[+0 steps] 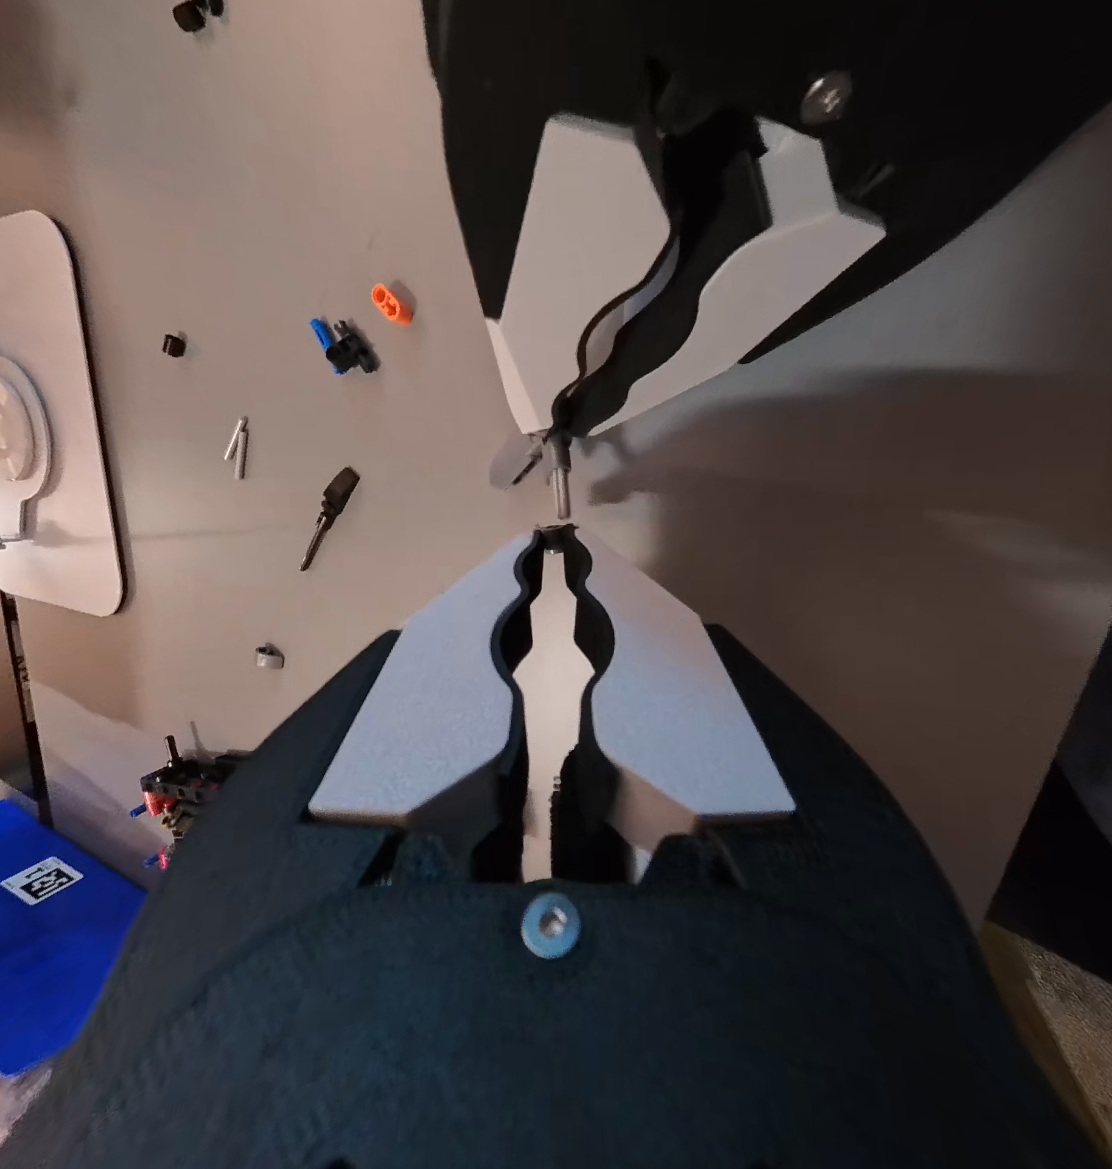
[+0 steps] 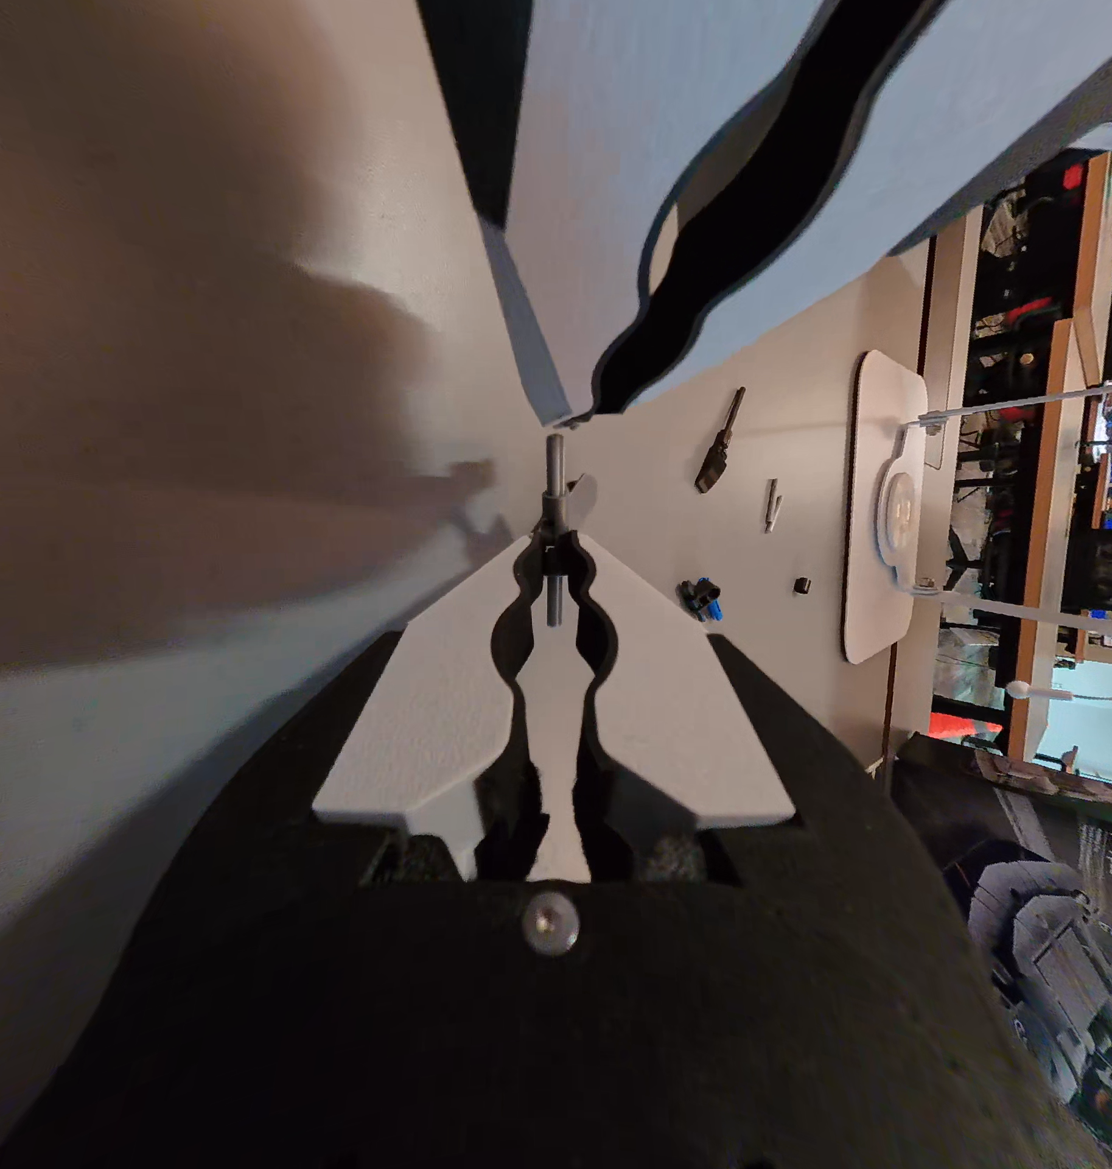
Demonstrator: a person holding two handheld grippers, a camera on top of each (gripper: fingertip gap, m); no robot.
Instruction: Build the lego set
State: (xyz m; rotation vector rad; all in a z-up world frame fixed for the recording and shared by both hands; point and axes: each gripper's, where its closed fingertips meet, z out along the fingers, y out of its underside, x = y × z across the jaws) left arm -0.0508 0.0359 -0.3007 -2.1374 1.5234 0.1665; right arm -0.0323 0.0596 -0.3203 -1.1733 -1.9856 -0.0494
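Observation:
In the left wrist view my left gripper (image 1: 554,539) is shut on a small grey ring-shaped piece (image 1: 553,535) at its fingertips. My right gripper (image 1: 558,435) comes in from above, tip to tip with it. It is shut on a thin grey axle (image 1: 562,490) that carries a grey blade-like part (image 1: 509,469). The axle's free end hangs just short of the ring piece. In the right wrist view my right gripper (image 2: 553,551) grips the axle (image 2: 554,471) across a dark collar, and the left gripper (image 2: 572,419) is just beyond the axle's tip.
Loose parts lie on the pale table: an orange connector (image 1: 392,304), blue and black pins (image 1: 344,346), two grey axles (image 1: 239,440), a long black piece (image 1: 332,511), a grey bush (image 1: 269,656). A white board (image 1: 53,411), a part-built assembly (image 1: 180,791) and a blue bin (image 1: 34,936) are at the left. Tip to tip, the grippers are about 4 cm apart. It is some 8 cm from my right tips to the orange connector (image 1: 392,304).

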